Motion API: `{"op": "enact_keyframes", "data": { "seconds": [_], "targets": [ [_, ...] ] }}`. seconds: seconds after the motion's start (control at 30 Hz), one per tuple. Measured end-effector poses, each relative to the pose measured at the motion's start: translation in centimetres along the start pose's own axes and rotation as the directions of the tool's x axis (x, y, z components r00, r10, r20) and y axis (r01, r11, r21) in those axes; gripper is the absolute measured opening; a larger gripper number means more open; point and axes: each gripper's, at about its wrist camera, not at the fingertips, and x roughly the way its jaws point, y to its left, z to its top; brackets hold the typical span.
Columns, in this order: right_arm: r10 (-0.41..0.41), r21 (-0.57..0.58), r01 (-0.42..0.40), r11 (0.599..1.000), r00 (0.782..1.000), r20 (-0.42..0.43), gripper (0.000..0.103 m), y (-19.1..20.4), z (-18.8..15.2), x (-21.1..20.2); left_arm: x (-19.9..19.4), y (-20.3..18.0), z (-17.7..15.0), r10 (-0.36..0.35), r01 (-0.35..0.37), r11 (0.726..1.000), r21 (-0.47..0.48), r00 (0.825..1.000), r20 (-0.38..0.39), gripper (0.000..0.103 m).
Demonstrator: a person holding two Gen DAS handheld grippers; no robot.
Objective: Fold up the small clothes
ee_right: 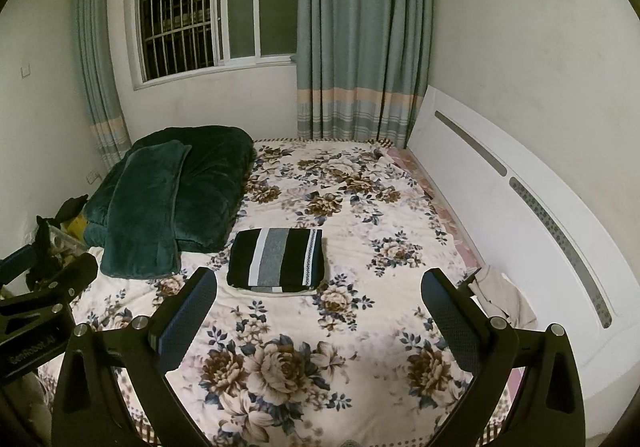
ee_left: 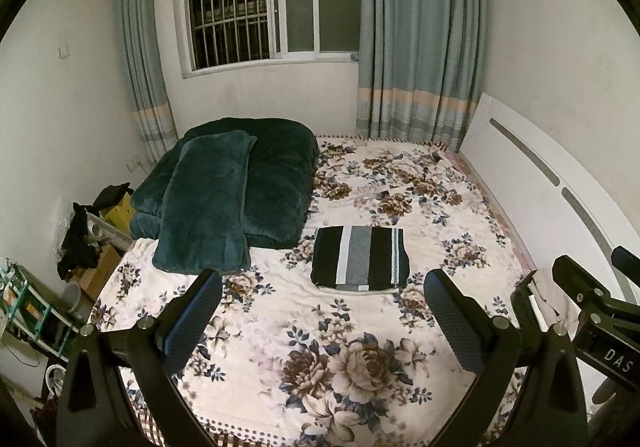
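Note:
A folded garment with black, white and grey stripes lies flat on the floral bedspread, near the bed's middle; it also shows in the right wrist view. My left gripper is open and empty, held above the bedspread in front of the garment. My right gripper is open and empty too, in front and a little right of the garment. A crumpled beige cloth lies at the bed's right edge by the headboard, close to my right gripper's right finger. The right gripper's body shows at the right in the left wrist view.
A dark green folded quilt with a green pillow on it fills the bed's far left. A white headboard runs along the right. Boxes and clutter stand on the floor at the left. Window and curtains are behind.

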Motion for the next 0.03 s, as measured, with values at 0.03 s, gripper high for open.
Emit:
{"op": "enact_keyframes", "data": {
  "seconds": [0.03],
  "targets": [
    [0.0, 0.0, 0.0, 1.0, 1.0, -0.001, 0.103, 0.0, -0.02, 0.0, 0.01, 0.17, 0.0, -0.001, 0.001, 1.0, -0.001, 1.0, 0.001, 0.103]
  ]
}}
